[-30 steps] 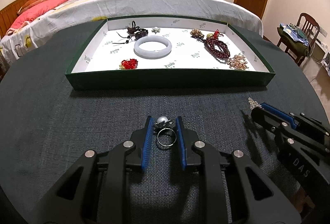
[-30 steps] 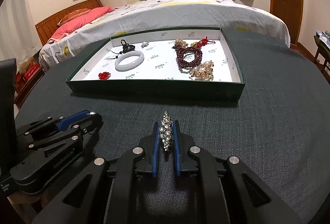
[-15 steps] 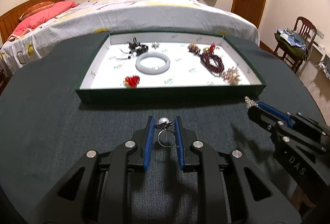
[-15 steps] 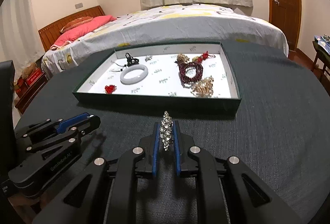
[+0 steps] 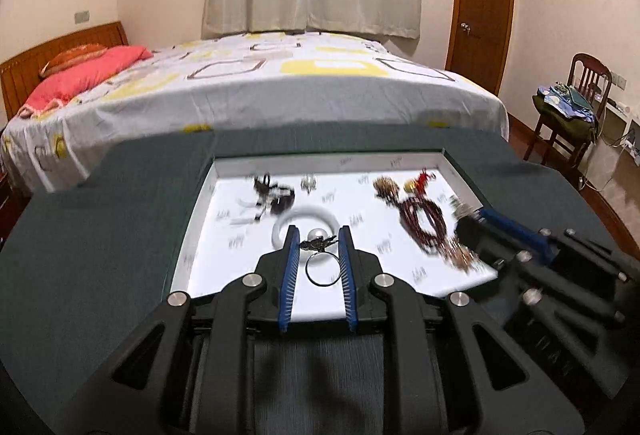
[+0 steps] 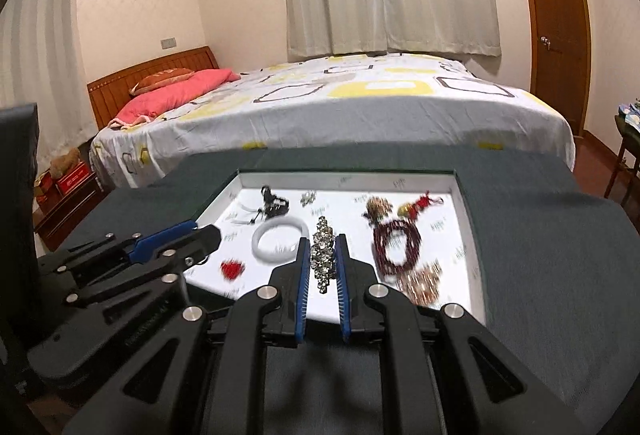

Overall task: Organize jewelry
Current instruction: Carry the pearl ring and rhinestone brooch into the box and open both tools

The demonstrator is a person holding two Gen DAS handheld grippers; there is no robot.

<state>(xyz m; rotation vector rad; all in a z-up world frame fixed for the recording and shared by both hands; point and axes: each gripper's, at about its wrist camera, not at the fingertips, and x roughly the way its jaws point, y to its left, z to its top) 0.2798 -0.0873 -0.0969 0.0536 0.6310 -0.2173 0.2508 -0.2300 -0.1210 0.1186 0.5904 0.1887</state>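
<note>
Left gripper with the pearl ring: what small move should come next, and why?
Probably lower it and release. The left gripper is shut on the pearl ring over the white floor of the green tray, just in front of the white bangle, so it should set down on the bare floor short of the bangle.
</note>
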